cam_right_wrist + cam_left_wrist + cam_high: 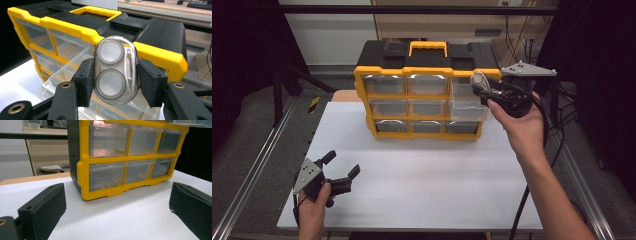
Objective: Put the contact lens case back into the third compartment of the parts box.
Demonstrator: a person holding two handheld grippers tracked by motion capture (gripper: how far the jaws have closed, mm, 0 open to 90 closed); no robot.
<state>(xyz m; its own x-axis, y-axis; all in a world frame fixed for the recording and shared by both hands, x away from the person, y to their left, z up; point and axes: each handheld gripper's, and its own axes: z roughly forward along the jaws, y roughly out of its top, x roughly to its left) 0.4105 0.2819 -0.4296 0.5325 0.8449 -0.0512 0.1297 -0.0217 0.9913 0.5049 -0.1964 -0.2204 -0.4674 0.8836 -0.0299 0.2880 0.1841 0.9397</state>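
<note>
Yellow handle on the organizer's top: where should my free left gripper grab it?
Grip the handle across its front bar, coming straight down from above: it lies flat in the black lid, so only the top is exposed. The left gripper is open.

Drawer cabinet (422, 95) is set at the table's (422, 200) far edge. Left gripper (343, 167) is held at near left, before the cabinet. Right gripper (482, 85), clamped round a capsule case (115, 69), is held above the pulled-out right drawer (467, 107).
</note>
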